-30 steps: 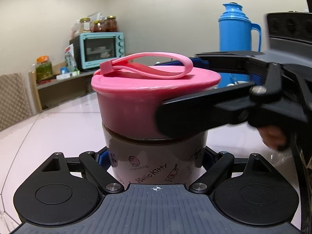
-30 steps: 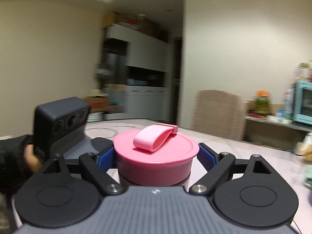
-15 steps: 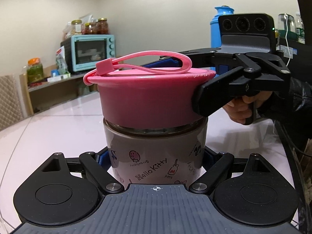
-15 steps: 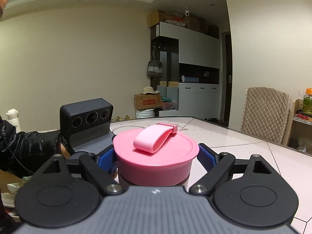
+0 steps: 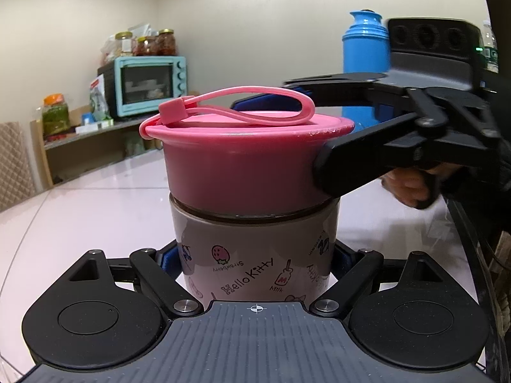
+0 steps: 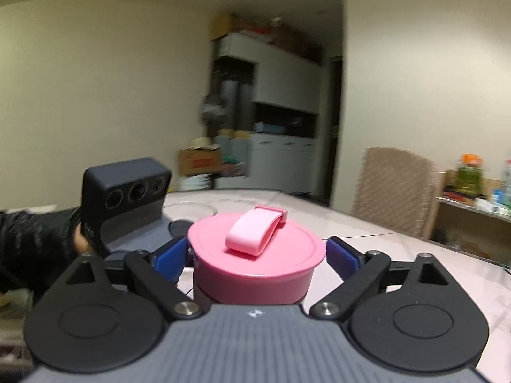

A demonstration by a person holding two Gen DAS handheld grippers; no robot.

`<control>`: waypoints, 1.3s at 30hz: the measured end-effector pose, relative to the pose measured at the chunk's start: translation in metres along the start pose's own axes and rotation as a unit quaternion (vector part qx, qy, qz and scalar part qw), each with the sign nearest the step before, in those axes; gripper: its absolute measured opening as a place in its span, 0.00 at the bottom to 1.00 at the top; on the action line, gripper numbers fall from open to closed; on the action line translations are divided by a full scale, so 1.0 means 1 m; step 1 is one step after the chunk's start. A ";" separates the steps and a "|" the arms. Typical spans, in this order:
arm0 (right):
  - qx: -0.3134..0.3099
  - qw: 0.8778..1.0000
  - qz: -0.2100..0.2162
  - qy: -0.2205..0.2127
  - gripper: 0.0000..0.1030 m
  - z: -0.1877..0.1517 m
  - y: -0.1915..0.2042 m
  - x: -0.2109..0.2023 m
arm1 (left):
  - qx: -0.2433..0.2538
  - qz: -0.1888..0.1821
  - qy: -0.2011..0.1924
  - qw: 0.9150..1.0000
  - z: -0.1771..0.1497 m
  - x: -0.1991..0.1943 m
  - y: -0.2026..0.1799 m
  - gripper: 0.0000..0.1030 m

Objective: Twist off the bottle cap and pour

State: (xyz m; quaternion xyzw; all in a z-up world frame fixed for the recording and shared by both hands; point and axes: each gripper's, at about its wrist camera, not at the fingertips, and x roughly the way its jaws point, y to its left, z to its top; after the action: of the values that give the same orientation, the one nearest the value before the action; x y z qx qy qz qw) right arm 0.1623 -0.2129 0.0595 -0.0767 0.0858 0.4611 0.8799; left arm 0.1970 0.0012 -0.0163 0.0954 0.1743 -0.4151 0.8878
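A pale Hello Kitty bottle (image 5: 255,255) with a wide pink screw cap (image 5: 246,159) and a pink loop strap (image 5: 236,105) stands on the table. My left gripper (image 5: 255,258) is shut on the bottle's body, its blue pads pressed against both sides. My right gripper (image 6: 255,255) reaches in from the right in the left wrist view (image 5: 377,140) and straddles the cap (image 6: 255,255). Its blue pads (image 6: 169,258) stand a little off the cap's sides, so it is open.
The pale pink table (image 5: 95,204) carries a blue thermos (image 5: 364,48) behind the bottle. A teal toaster oven (image 5: 147,84) and jars sit on a shelf at the back left. A quilted chair (image 6: 392,188) stands by the table. A glass dish (image 6: 188,207) lies further off.
My right gripper has swung back around the cap and its pads now stand off the cap's sides. The strap has turned slightly. The left gripper keeps hold of the bottle.
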 end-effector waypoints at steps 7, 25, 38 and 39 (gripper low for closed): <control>0.036 0.987 -0.159 -0.012 0.96 -0.009 0.047 0.000 | -0.005 0.006 0.001 1.000 0.002 0.000 -0.001 0.88; 0.054 0.956 -0.286 -0.034 0.86 -0.026 0.086 0.040 | -0.004 0.020 0.003 1.000 0.002 -0.001 -0.003 0.88; 0.021 0.999 -0.003 -0.029 0.82 -0.036 0.000 0.004 | 0.016 0.004 -0.001 1.000 0.001 -0.001 0.000 0.88; 0.022 0.999 0.016 -0.029 0.82 -0.036 -0.007 0.003 | 0.018 0.001 -0.001 1.000 0.001 -0.001 0.000 0.88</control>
State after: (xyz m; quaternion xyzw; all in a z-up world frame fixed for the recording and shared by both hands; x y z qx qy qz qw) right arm 0.1668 -0.2216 0.0238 -0.0425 0.0712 0.4754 0.8759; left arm 0.1964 0.0014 -0.0151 0.1109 0.1656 -0.4173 0.8866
